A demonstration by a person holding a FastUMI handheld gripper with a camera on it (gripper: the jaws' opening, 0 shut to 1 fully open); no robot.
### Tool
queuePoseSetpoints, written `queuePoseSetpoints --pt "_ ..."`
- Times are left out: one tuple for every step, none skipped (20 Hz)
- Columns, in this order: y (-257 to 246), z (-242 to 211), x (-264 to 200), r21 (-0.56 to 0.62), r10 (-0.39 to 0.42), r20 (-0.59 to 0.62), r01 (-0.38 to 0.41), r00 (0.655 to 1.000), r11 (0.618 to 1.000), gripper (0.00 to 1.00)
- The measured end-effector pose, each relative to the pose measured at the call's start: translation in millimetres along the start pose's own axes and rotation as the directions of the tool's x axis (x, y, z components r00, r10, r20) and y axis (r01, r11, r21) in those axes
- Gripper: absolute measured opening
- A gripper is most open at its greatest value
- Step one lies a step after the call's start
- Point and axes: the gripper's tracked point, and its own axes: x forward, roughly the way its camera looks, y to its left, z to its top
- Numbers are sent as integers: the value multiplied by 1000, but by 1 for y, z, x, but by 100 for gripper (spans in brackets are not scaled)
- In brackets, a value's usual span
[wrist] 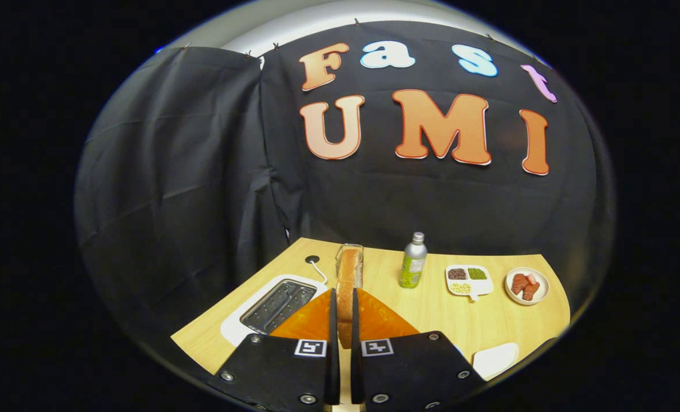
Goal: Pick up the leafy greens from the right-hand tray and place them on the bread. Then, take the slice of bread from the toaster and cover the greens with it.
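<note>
A slice of bread with a brown crust stands on edge between my fingers, high above the wooden table. My gripper is shut on it, one finger pressing on each flat side. The white toaster lies below and to the left of the fingers, its metal slots facing up with nothing in them. The slice hangs to the right of the toaster, apart from it.
Beyond the fingers to the right stand a silver bottle with a green label, a white divided dish of seasonings and a small plate of sausages. A white tray corner lies near the right finger. The toaster's cable runs to a hole in the table.
</note>
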Motion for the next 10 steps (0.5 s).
queuePoseSetpoints --pt "-7 -4 -3 8 -9 -3 9 1000 1000 8" --pt "-12 -7 -6 14 -17 -8 17 1000 1000 8" --pt "-18 -11 -8 16 -24 -12 24 1000 1000 8" --pt "-22 -15 -11 13 -26 -17 27 1000 1000 8" --pt "-26 -20 -14 7 -31 -22 31 999 999 8" --pt "-30 -25 -16 -2 -35 -26 35 999 999 8" --pt "-34 -29 -20 -10 -41 -29 41 999 999 8" --pt "-39 -34 -23 -15 -49 -35 48 998 999 8" --pt "-44 -40 -24 -15 -55 -41 54 998 998 8" --pt "-48 -47 -26 -9 -59 -51 59 997 998 8"
